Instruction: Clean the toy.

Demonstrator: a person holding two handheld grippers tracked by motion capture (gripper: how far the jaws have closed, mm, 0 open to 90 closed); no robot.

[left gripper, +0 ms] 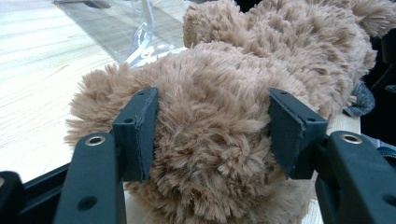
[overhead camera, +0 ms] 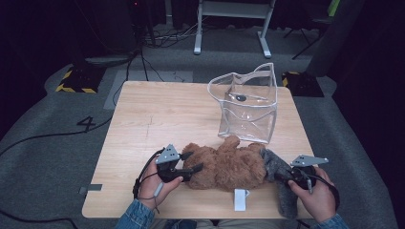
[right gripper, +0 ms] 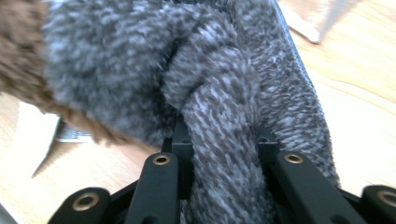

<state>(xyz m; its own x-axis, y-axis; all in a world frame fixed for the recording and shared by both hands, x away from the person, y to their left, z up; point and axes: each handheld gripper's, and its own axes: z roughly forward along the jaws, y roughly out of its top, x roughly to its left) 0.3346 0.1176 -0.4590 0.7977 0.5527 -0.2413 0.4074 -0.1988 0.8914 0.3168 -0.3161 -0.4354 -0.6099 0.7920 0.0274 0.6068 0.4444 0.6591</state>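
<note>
On the near half of the wooden worktop a brown plush bear lies on its side, stretched left to right between the two hands. At its right end it wears or adjoins a grey knitted piece, which trails toward the worktop's near edge. The left hand-held gripper is clamped on the bear's left end: in the left gripper view its pads press into the fur of the rounded part from both sides, jaws standing wide around the bulk. The right hand-held gripper is closed on the grey knitted piece; in the right gripper view a bunched fold of it is pinched between the jaws. A white tag lies flat on the worktop just in front of the bear. A clear plastic bag stands upright, mouth open, just behind the bear toward the far right corner.
</note>
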